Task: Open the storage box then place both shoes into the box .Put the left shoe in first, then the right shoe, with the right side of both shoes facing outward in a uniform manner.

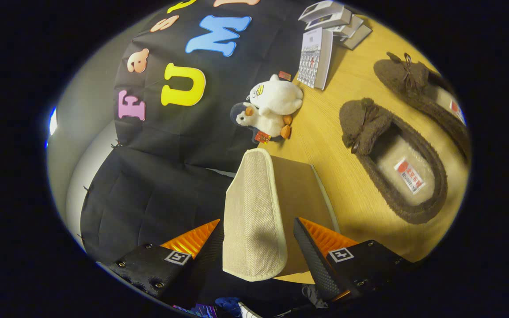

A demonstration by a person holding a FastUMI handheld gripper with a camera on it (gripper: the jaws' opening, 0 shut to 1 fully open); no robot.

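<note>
The beige woven lid [254, 216] of the storage box stands raised between my fingers, its broad face toward me. The box's brown panel [296, 190] shows just behind it. My gripper [258, 221] is open, and a thin gap shows on each side between the lid and the fingers. Two dark brown fuzzy slippers with bows and cream lining lie on the wooden table [325, 132], beyond the fingers and to the right of the box. The nearer slipper [396, 163] is beside the box, and the farther slipper [422, 92] lies past it.
Two white plush toys [272, 108] sit against the black cloth wall just beyond the box. A desk calendar [314, 57] and a pile of small white boxes [334, 20] stand farther back on the table.
</note>
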